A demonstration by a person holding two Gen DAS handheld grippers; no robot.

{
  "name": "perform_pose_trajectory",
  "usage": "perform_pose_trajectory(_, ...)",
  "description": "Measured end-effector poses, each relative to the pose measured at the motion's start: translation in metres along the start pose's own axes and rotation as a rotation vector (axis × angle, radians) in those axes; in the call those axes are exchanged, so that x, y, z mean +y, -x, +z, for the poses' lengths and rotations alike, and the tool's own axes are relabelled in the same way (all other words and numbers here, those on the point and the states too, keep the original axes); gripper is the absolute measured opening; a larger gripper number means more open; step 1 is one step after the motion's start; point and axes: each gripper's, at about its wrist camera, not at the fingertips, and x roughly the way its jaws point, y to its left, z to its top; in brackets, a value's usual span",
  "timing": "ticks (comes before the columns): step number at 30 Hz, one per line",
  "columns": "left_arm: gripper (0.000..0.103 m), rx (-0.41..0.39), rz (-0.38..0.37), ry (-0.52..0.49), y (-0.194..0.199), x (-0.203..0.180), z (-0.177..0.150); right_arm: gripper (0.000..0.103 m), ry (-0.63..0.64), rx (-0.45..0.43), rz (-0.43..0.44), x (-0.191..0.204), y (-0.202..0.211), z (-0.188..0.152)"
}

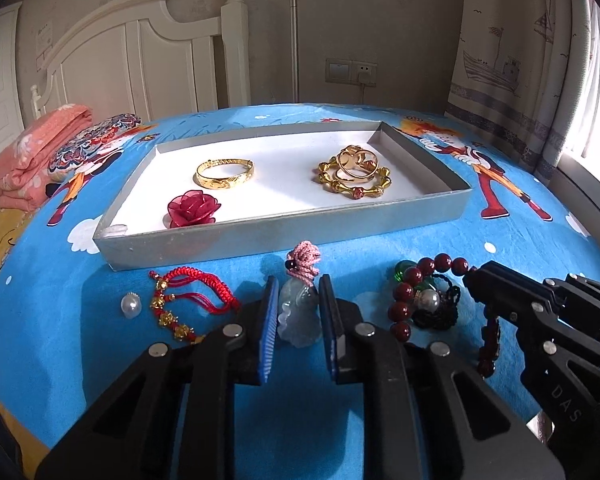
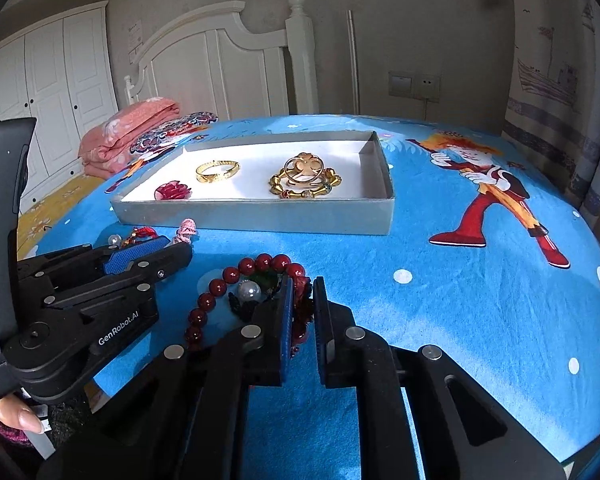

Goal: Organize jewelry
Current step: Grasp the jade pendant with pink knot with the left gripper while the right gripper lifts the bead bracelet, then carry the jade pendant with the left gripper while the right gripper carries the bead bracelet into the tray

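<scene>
My left gripper (image 1: 299, 312) straddles the pale jade pendant (image 1: 299, 314), unpinched, its pink knotted cord (image 1: 305, 263) pointing twelve o'clock. Only the right view shows my right gripper (image 2: 301, 312) spread around the dark-red bead bracelet (image 2: 244, 276).

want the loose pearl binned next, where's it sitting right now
In the left wrist view the loose pearl lies on the blue cloth at lower left, just left of the red cord bracelet, outside the tray.

Tray (image 1: 260, 236) lies on the bedspread (image 1: 520, 248); inside, bangle (image 1: 225, 173) left, rose (image 1: 194, 208) before it, stacked bangles (image 1: 354, 176) right. Before the tray, left to right: loose pearl (image 1: 131, 305), cord bracelet (image 1: 188, 300), pendant (image 1: 300, 312), bead bracelet (image 1: 416, 292).
</scene>
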Motion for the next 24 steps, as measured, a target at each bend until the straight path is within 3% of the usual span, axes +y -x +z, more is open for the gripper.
perform_pose_trajectory(11, 0.02, -0.09, 0.076, 0.047, 0.055, 0.029, -0.017, 0.011, 0.029, -0.07, 0.06, 0.025, 0.039, 0.008)
perform_pose_trajectory(24, 0.02, -0.169, 0.083, 0.115, 0.096, 0.046, -0.024, 0.011, 0.064, -0.127, 0.065, 0.043, 0.072, 0.013)
